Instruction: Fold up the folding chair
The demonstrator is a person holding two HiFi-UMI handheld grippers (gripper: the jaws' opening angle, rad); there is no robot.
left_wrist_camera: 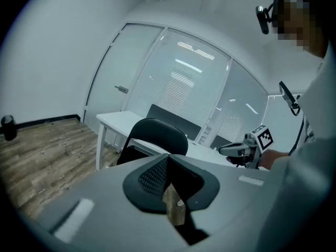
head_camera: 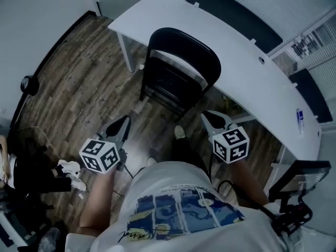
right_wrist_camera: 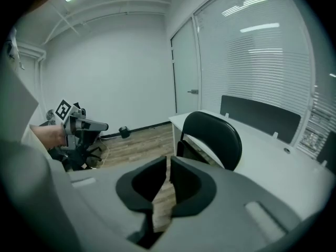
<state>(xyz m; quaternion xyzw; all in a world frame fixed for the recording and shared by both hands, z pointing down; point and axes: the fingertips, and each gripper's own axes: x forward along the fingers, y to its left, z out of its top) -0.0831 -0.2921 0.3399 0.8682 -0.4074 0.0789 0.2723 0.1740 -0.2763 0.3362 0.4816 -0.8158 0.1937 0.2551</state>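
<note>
The black folding chair [head_camera: 178, 70] stands on its legs on the wood floor, against the near edge of the white desk [head_camera: 247, 62]. Its rounded backrest is nearest me in the left gripper view [left_wrist_camera: 156, 136] and in the right gripper view [right_wrist_camera: 214, 133]. My left gripper [head_camera: 126, 121] hangs short of the chair at its left, jaws shut and empty [left_wrist_camera: 168, 159]. On the other side my right gripper [head_camera: 206, 114] is also clear of the chair, its jaws together with nothing between them [right_wrist_camera: 168, 164]. Neither gripper touches the chair.
A glass wall with blinds [right_wrist_camera: 262, 62] runs behind the desk. Dark bags and white shoes [head_camera: 68, 169] lie on the floor at the left. A small black cylinder [head_camera: 29, 84] stands by the left wall. A black device [head_camera: 299, 175] sits at the lower right.
</note>
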